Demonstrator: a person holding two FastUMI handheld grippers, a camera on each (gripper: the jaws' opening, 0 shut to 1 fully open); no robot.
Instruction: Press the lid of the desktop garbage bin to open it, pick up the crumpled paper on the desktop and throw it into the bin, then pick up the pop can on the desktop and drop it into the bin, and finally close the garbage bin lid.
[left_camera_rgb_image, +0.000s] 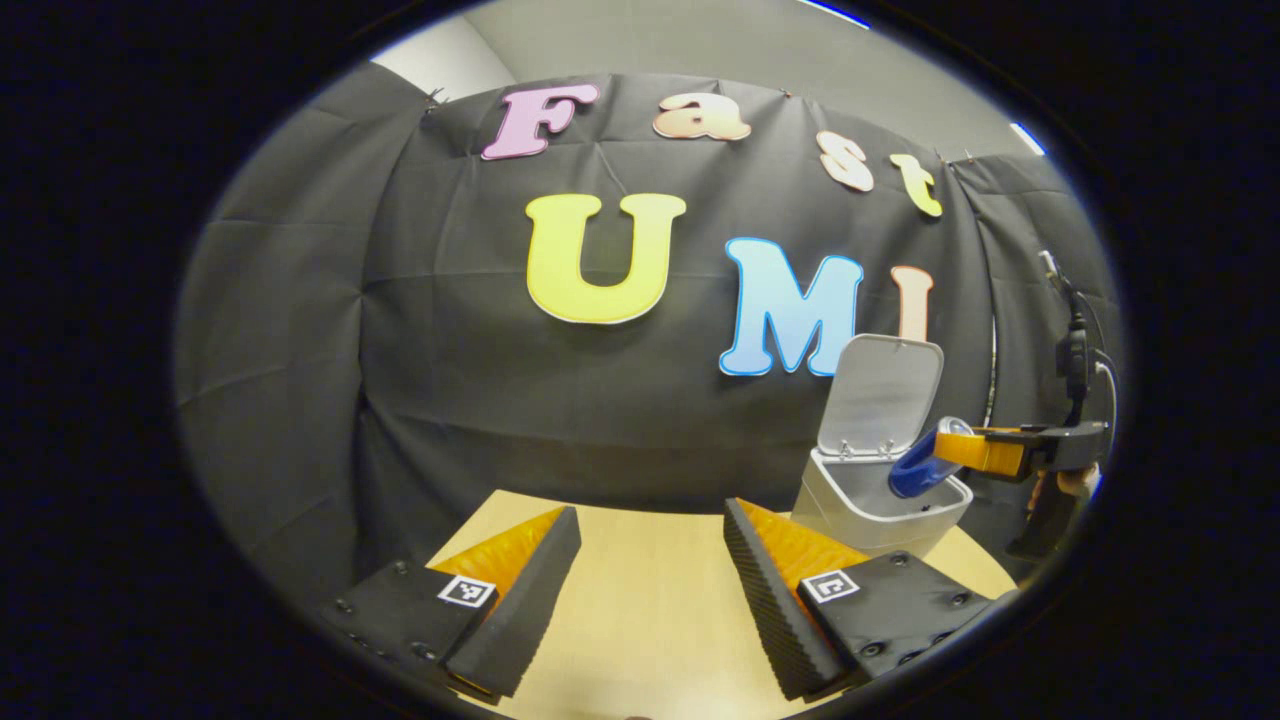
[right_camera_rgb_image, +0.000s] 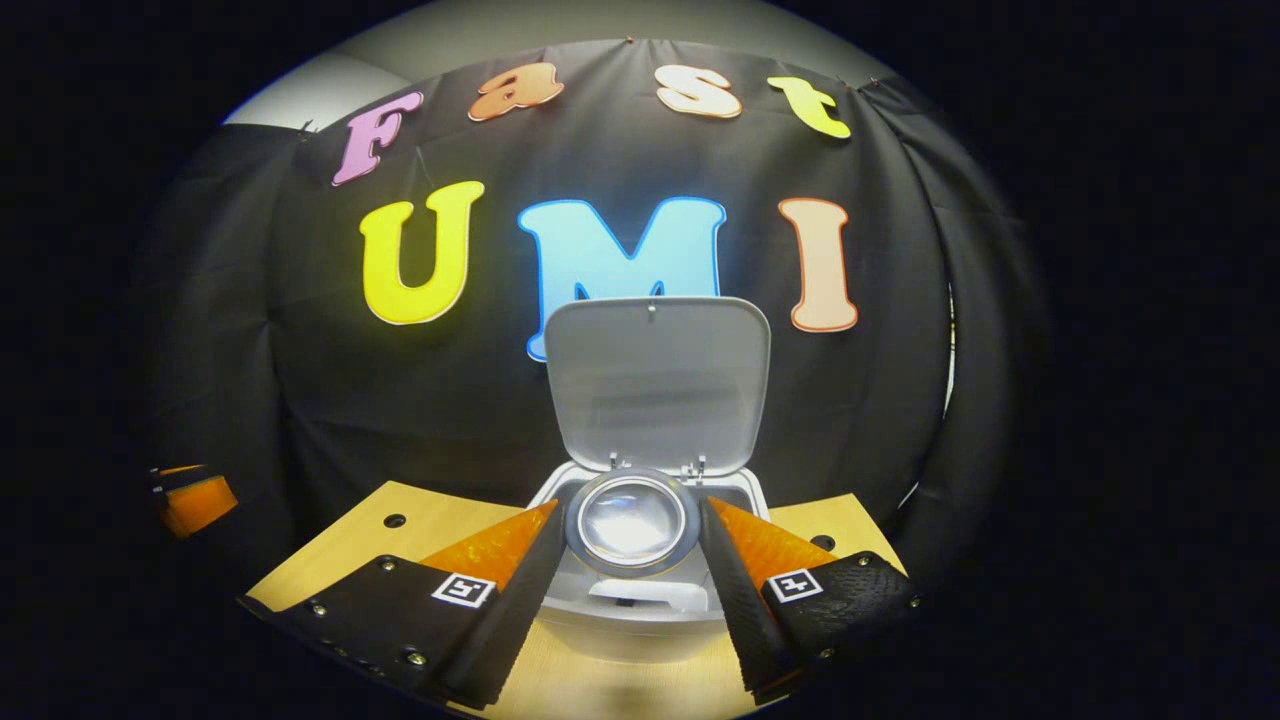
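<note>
Black cloth wall (left_camera_rgb_image: 620, 400) behind a pale wooden table (left_camera_rgb_image: 650, 590)

You've got 1 bin (right_camera_rgb_image: 640, 610), lid (right_camera_rgb_image: 658, 385) up, and 1 pop can (right_camera_rgb_image: 630, 522). 2 grippers (left_camera_rgb_image: 650, 590) (right_camera_rgb_image: 630, 590). Maybe 1 paper inside the bin, hard to tell.

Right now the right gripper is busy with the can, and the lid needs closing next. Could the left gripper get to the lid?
Probably yes. The left gripper is open, holds nothing, and bare table lies ahead of it. The lid stands upright on the bin, but the right gripper with the can hangs close beside it.
</note>
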